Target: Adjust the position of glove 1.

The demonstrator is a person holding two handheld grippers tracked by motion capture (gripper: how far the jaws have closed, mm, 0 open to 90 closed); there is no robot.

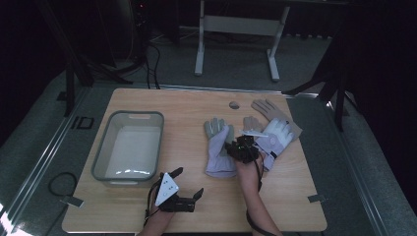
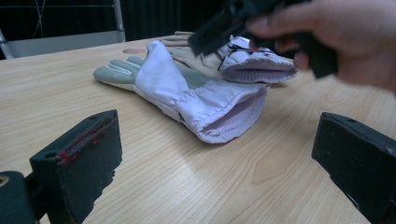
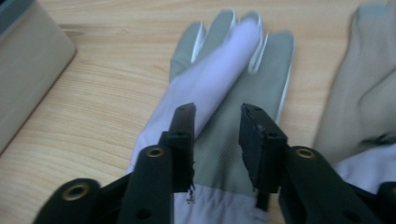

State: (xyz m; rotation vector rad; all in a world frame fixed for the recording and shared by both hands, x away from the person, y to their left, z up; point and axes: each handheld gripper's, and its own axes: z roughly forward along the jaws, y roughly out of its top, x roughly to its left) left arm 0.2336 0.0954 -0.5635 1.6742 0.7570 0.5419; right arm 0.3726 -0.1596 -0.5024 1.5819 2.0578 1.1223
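Gloves lie right of centre in the high view; the near glove (image 1: 219, 147) sits by the right tongs (image 1: 236, 146). Left tongs (image 2: 210, 154) gape wide, empty, low in their view. Right tongs (image 3: 217, 135), parted, hover over the glove's (image 3: 224, 93) palm; pinch cloth firmly.

room: dark, light falling only on the light wooden table (image 1: 147, 206) | floor: grey carpet (image 1: 236, 69) lying around | behind: white metal desk frame (image 1: 236, 24) standing, black cables (image 1: 150, 64) trailing
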